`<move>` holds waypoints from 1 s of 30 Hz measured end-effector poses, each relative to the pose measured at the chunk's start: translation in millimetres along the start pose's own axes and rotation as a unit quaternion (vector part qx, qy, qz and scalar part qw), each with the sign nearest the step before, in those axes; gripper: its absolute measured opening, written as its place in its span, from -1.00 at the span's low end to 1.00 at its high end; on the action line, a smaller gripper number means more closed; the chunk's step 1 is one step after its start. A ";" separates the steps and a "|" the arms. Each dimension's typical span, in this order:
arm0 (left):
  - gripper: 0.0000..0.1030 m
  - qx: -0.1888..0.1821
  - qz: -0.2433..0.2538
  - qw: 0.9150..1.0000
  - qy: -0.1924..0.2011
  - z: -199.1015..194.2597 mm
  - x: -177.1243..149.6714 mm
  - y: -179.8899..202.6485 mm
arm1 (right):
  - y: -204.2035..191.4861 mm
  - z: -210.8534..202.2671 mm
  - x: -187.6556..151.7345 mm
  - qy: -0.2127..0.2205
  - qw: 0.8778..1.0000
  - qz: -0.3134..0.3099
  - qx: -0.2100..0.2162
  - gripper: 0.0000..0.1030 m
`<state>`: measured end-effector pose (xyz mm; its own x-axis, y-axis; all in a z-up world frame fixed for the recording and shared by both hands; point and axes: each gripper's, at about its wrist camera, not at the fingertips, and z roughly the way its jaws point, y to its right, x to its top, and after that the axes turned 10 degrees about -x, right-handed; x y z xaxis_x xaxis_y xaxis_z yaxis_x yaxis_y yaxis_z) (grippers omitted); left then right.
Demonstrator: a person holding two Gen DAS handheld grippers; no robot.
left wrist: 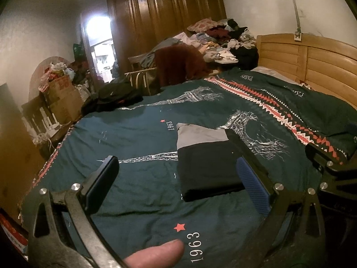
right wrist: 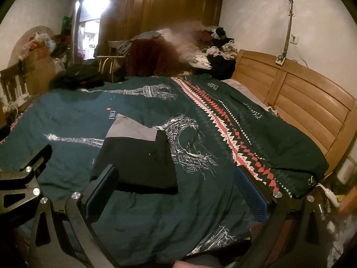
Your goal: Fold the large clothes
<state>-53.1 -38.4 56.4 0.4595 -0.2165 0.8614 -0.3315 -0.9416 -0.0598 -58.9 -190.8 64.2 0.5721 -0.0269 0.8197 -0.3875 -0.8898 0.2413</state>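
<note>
Room dim, warm yellow cast; strongest light is a blown-out white glare at the bright open doorway (left wrist: 98, 25) (right wrist: 94, 1) in the far left corner. Heavy fisheye curvature bends the tan slatted wooden headboard (left wrist: 312, 67) (right wrist: 296, 98), with black vignette corners. In the right wrist view, the heaped pile of mixed clothes (right wrist: 191, 44) smears with motion blur.
</note>
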 end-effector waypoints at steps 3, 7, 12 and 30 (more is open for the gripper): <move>1.00 0.001 0.004 1.000 0.002 -0.5 1.4 2.8 | 4.0 -0.2 0.1 0.001 1.000 0.005 0.000 1.00; 1.00 -0.002 0.008 1.000 0.003 -0.1 2.7 6.4 | 6.7 -0.3 0.2 0.001 1.000 0.006 0.001 1.00; 1.00 -0.001 0.012 1.000 -0.001 1.9 3.0 10.4 | 9.2 0.6 1.4 0.000 1.000 0.009 0.002 1.00; 1.00 0.000 0.013 1.000 -0.002 4.7 2.9 13.5 | 12.9 2.7 -0.5 -0.003 1.000 0.012 0.000 1.00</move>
<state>-52.4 -52.9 55.7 0.4547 -0.2421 0.8571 -0.3430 -0.9357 -0.0823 -62.3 -203.5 65.5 0.5676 -0.0504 0.8217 -0.4000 -0.8892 0.2218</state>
